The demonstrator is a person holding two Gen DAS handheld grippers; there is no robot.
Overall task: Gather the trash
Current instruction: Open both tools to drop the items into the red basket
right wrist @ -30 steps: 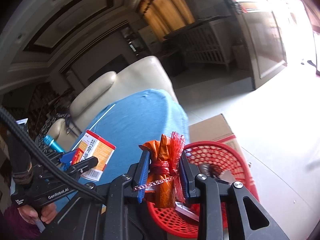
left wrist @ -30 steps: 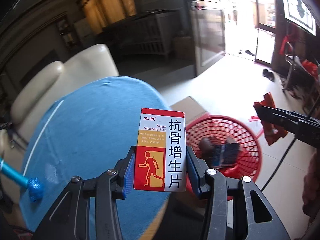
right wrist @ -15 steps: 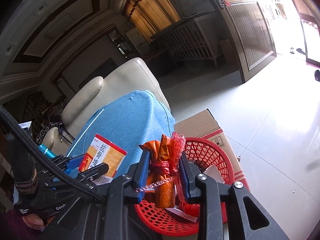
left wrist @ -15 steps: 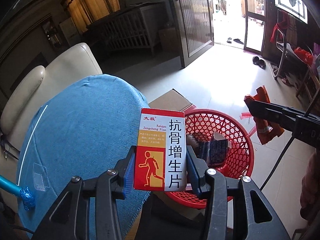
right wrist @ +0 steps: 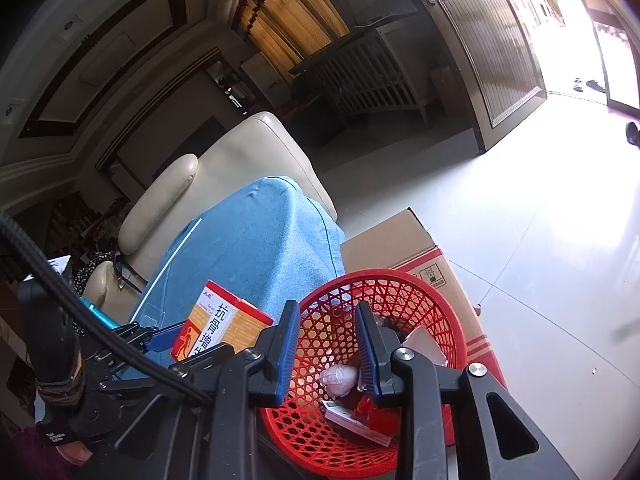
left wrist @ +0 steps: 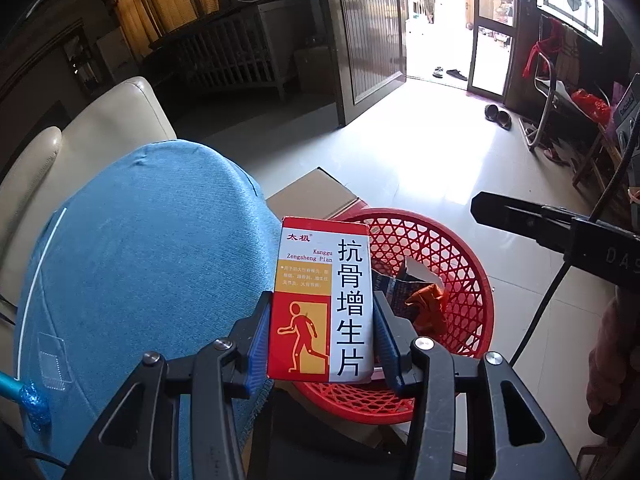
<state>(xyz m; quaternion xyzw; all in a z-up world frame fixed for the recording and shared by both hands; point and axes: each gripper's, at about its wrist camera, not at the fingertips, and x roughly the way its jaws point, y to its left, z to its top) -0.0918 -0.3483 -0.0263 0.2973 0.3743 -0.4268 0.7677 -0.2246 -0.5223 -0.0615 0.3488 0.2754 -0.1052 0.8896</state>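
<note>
My left gripper [left wrist: 322, 340] is shut on a red, white and orange medicine box [left wrist: 324, 300], held upright at the blue table's edge beside the red mesh basket [left wrist: 448, 248]. The box also shows in the right wrist view [right wrist: 222, 320]. My right gripper [right wrist: 328, 344] is open and empty above the basket [right wrist: 440, 300]. An orange wrapper [left wrist: 428, 304] lies in the basket with other trash, among it a white crumpled wad [right wrist: 338, 378] and a flat packet [right wrist: 356, 420]. The right gripper's finger [left wrist: 520, 220] shows in the left wrist view above the basket's far side.
The round table has a blue cloth [left wrist: 140, 260]. A cream sofa [left wrist: 100, 132] stands behind it. A cardboard box [right wrist: 416, 248] sits under and behind the basket. A blue-tipped stick [left wrist: 28, 396] lies at the table's left. Tiled floor runs to an open doorway [left wrist: 440, 40].
My right gripper has opened and let go of the orange wrapper, which now lies in the basket. My left gripper still holds the box and has moved closer to the basket.
</note>
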